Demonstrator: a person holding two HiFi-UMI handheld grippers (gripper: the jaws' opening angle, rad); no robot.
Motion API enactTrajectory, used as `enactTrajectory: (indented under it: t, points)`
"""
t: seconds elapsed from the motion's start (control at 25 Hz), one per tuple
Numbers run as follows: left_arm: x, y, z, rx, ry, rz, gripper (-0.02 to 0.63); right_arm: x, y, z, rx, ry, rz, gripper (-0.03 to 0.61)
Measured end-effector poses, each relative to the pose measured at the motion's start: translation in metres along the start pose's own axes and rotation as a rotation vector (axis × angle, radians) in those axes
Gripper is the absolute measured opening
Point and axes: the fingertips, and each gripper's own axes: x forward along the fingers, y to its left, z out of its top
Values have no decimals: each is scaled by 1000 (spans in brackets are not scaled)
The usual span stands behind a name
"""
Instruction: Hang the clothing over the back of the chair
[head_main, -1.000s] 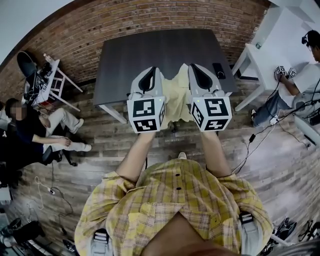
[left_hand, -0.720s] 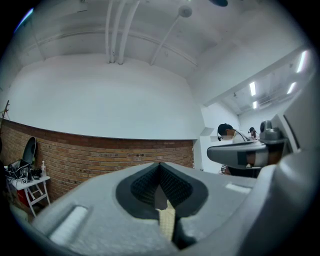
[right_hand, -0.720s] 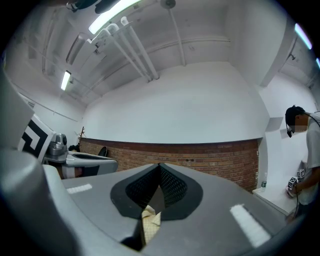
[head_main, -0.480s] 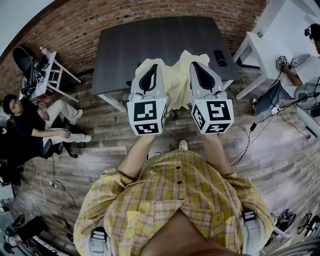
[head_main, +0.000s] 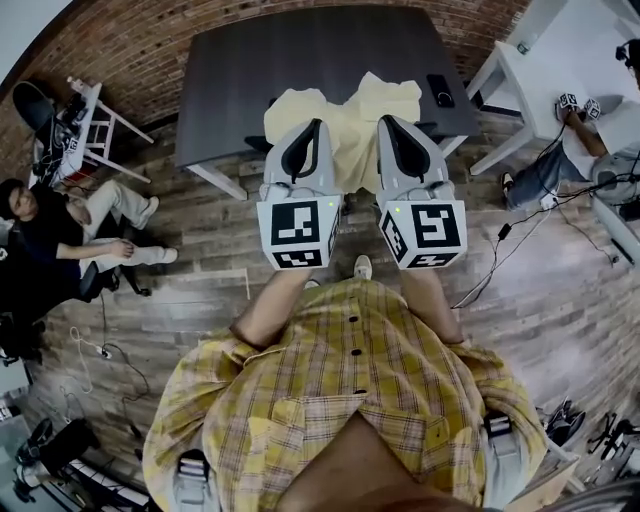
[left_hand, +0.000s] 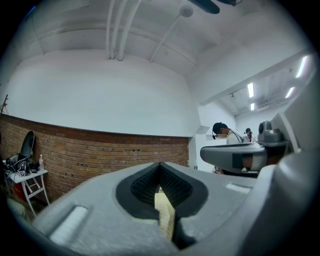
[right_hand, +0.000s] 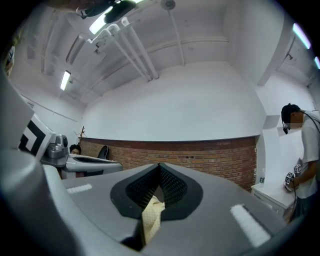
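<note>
The clothing (head_main: 345, 135) is a pale yellow garment, held spread between my two grippers at the near edge of a dark table (head_main: 230, 80). My left gripper (head_main: 311, 127) is shut on its left part, and a strip of the yellow cloth (left_hand: 165, 216) shows pinched between the left gripper's (left_hand: 160, 172) pads. My right gripper (head_main: 386, 122) is shut on the right part, with a fold of cloth (right_hand: 151, 217) clamped in the right gripper's (right_hand: 160, 175) jaws. Both grippers point level, side by side. The chair is almost wholly hidden under the garment; a dark part (head_main: 258, 143) peeks out at its left.
A phone (head_main: 438, 90) lies on the dark table near its right end. A white table (head_main: 530, 70) with a person (head_main: 590, 140) stands to the right. At the left a person (head_main: 60, 240) sits, beside a white stool (head_main: 75, 130) with gear. Cables run over the wooden floor.
Both grippers have carried the garment forward and lower, toward the table. More of the cloth now shows beyond the gripper tips, spread wider over the table's near edge.
</note>
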Motion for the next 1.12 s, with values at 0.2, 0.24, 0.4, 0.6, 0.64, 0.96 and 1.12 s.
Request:
enactTrajectory:
  t: [0.2, 0.24, 0.4, 0.6, 0.64, 0.96, 1.12]
  points:
    - [-7, -10, -12, 21, 16, -5, 2, -6, 2, -14, -1, 19, 0, -6]
    - [-7, -10, -14, 24, 16, -5, 2, -5, 3, -16, -2, 22, 1, -6]
    - [-11, -10, -20, 33, 17, 6, 2, -11, 7, -26, 2, 37, 4, -6]
    - [-17, -14, -26, 13, 27, 3, 2, -20, 7, -36, 7, 53, 3, -5]
    - [-18, -15, -28, 12, 30, 1, 2, -22, 7, -37, 7, 56, 2, -6]
    - [-22, -20, -34, 21, 31, 2, 2, -24, 7, -40, 7, 59, 2, -5]
    - [-23, -20, -35, 21, 31, 6, 2, -26, 7, -43, 0, 61, -2, -6]
